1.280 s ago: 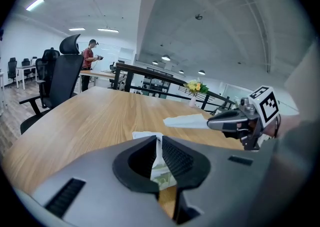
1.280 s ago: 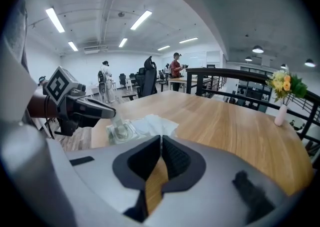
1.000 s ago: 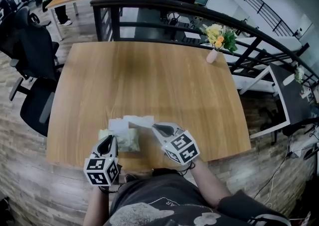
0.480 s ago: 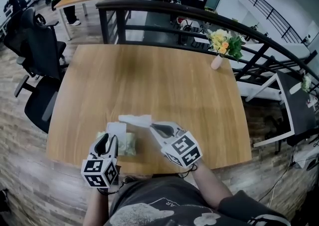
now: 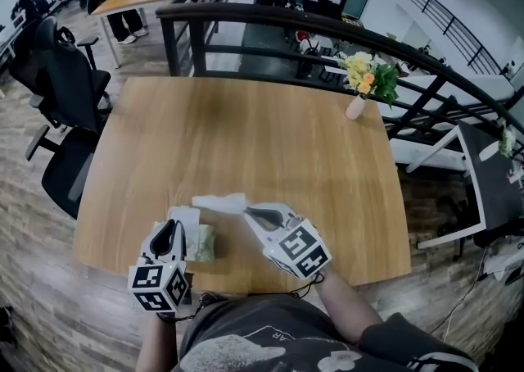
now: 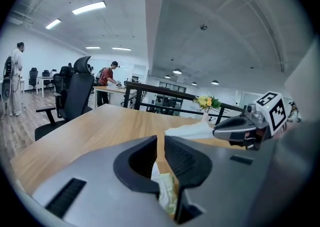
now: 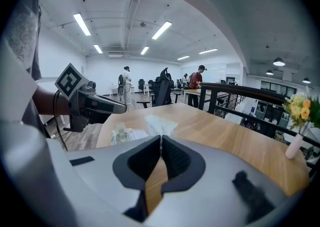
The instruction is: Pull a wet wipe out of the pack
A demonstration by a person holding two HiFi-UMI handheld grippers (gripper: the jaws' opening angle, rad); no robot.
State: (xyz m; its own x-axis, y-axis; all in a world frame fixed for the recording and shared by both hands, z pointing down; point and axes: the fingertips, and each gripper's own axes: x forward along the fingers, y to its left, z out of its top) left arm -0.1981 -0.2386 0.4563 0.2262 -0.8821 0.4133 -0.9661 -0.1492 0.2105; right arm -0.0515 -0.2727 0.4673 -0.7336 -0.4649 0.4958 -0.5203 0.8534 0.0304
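The pale green wet wipe pack (image 5: 203, 242) lies near the table's front edge, with its white flap (image 5: 185, 218) turned up. My left gripper (image 5: 172, 229) hovers just left of the pack; its jaws are closing and stand a narrow gap apart. The pads press on nothing, and the pack (image 6: 167, 191) shows below through the gap. My right gripper (image 5: 246, 212) is shut on a white wet wipe (image 5: 217, 201), held in the air above and beyond the pack. In the right gripper view the wipe (image 7: 160, 122) sticks out ahead of the shut jaws, with the pack (image 7: 125, 135) to its left.
The wooden table (image 5: 246, 133) carries a small vase of flowers (image 5: 364, 75) at its far right corner. A black railing (image 5: 286, 22) runs behind the table, and black office chairs (image 5: 65, 92) stand to its left. People sit at a distant desk.
Both grippers have risen. My left gripper has come off the pack and drawn back to its left. The wipe in my right gripper has lifted higher above the pack.
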